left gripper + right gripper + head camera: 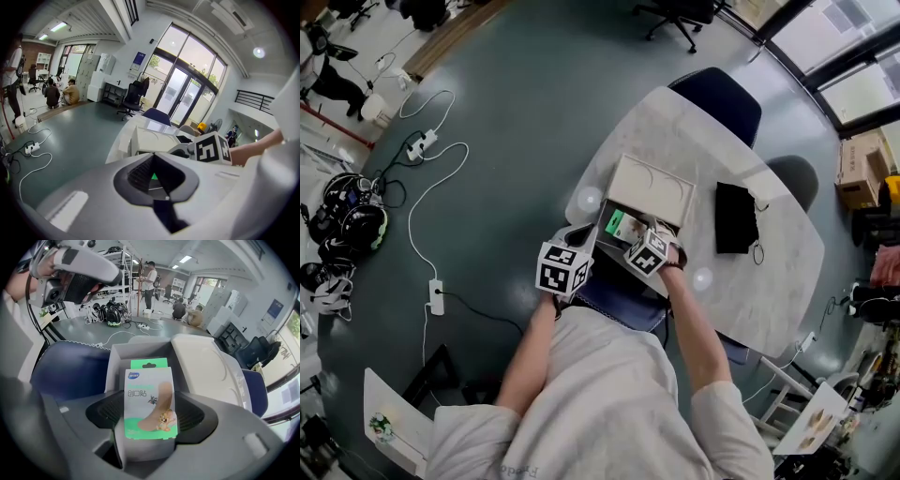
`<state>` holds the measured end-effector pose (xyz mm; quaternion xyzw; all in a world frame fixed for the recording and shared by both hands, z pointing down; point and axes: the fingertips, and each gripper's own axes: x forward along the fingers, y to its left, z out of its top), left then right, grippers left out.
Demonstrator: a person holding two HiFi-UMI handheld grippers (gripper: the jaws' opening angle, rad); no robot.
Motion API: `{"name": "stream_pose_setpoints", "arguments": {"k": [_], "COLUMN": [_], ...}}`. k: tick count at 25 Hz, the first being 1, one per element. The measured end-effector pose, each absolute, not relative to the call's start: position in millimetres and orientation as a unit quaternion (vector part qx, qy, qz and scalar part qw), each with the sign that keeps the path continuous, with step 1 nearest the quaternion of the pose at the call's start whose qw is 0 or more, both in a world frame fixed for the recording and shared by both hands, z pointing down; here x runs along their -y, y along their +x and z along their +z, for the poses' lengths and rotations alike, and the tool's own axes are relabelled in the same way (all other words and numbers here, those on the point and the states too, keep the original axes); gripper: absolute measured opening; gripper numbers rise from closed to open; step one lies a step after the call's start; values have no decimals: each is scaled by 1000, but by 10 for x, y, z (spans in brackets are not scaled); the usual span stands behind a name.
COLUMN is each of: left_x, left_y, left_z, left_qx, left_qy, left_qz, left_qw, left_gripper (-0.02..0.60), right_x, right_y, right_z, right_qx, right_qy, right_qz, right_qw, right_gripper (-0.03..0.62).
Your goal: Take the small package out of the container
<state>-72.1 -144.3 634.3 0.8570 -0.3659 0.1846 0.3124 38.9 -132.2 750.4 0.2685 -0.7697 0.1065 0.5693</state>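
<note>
A small white and green package (150,404) with a plaster pictured on it stands upright between the pads of my right gripper (150,427), which is shut on it. In the head view the package (623,225) shows over the open white box (609,246), its lid (652,192) folded back, with the right gripper (633,234) at the box's near side. My left gripper (581,236) hovers at the box's left corner. Its jaws (157,180) stand closed with nothing held; a sliver of green shows past them.
The box sits on a pale marble table (769,272). A black pouch (736,217) lies to its right. A navy chair (717,98) stands at the far side, another seat (619,295) under the near edge. Cables and a power strip (436,295) lie on the floor.
</note>
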Motion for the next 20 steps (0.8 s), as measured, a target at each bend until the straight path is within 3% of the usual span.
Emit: {"name": "stream_pose_setpoints", "arguments": {"k": [20], "left_x": [1374], "left_y": [-642], "left_z": [6260], "left_qx": [357], "left_qy": [867], "left_qz": [205], "left_qw": [282], "left_gripper": [52], "right_x": [1397], "right_y": [287], "right_z": [6987], "right_qx": [791], "right_qy": [322], "right_qz": [93], "right_qw": [511], "right_gripper": [330]}}
